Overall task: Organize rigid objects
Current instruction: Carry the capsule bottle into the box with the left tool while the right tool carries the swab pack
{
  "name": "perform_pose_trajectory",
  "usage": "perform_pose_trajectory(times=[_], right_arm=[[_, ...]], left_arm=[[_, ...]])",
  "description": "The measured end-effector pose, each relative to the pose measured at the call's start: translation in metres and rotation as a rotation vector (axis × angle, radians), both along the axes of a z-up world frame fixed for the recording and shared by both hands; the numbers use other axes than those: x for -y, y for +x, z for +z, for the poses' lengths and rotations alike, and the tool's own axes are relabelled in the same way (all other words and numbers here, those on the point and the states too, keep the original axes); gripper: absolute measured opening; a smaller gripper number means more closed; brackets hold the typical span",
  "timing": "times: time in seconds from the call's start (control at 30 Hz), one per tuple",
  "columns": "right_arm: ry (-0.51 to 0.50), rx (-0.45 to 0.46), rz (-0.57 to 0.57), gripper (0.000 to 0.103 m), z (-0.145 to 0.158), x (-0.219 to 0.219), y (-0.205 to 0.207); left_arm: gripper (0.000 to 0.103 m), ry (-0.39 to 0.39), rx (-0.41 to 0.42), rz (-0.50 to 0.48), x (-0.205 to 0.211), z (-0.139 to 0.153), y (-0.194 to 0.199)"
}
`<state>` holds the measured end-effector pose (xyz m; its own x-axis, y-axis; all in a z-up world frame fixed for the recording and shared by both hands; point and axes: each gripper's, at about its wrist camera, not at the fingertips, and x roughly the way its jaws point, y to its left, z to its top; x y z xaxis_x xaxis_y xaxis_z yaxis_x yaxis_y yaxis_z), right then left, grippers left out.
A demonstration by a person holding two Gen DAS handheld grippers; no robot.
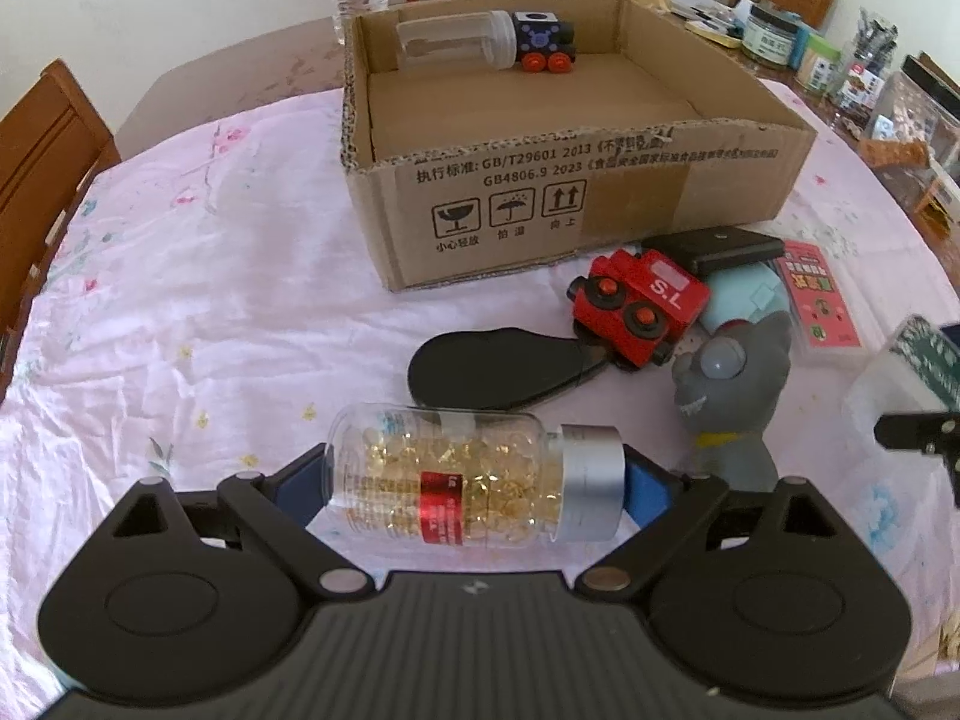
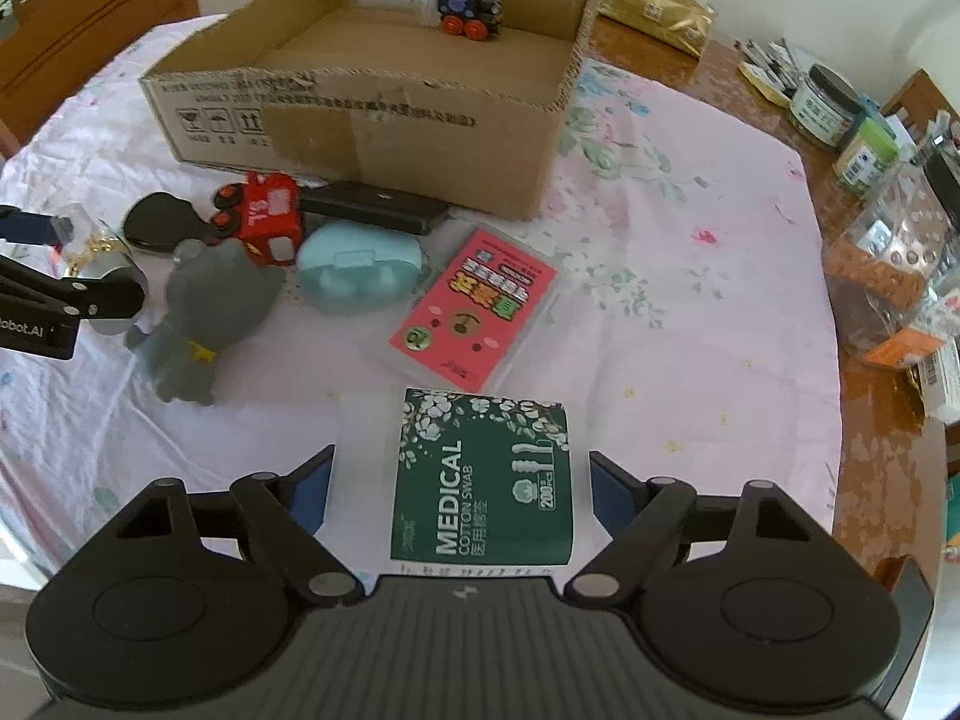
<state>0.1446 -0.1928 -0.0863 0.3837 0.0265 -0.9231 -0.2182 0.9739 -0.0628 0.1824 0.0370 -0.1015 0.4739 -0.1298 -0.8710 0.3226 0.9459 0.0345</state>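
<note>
A clear bottle of golden capsules [image 1: 456,480] with a silver cap lies crosswise between the blue pads of my left gripper [image 1: 477,471]. One pad presses its base and the other its cap. In the right wrist view, a clear box of medical cotton swabs [image 2: 480,480] with a green label fills the span of my right gripper [image 2: 462,462], and both pads sit against its sides. The open cardboard box [image 1: 600,180] stands behind, holding an empty clear jar [image 1: 456,39] and a dark toy train car [image 1: 546,42] at its far wall.
On the pink cloth in front of the cardboard box lie a red toy train [image 1: 642,312], a black oval case [image 1: 492,366], a grey cat figure [image 1: 732,402], a light blue case [image 2: 360,270], a black flat device [image 2: 372,204] and a pink card box [image 2: 474,306]. Jars and clutter line the right table edge.
</note>
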Motion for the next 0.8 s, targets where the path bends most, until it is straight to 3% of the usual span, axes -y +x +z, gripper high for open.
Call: perform_pose_trajectory(times=[0.27, 0.43, 0.6, 0.8], right_arm=[[0.02, 0.06, 0.075, 0.087, 0.034, -0.003, 0.01], [0.028, 0.12, 0.121, 0.087, 0.057, -0.006, 0.02], [0.041, 0.18, 0.151, 0.087, 0.075, -0.009, 0.034], [0.046, 0.244, 0.156, 0.087, 0.091, -0.011, 0.053]], left_arm=[[0.095, -0.003, 0.014, -0.076, -0.009, 0.037, -0.001], [0.095, -0.035, 0.072, -0.103, -0.007, 0.072, 0.011], [0.095, -0.067, 0.153, -0.116, 0.004, 0.1, 0.033], [0.095, -0.077, 0.202, -0.123, 0.019, 0.108, 0.07]])
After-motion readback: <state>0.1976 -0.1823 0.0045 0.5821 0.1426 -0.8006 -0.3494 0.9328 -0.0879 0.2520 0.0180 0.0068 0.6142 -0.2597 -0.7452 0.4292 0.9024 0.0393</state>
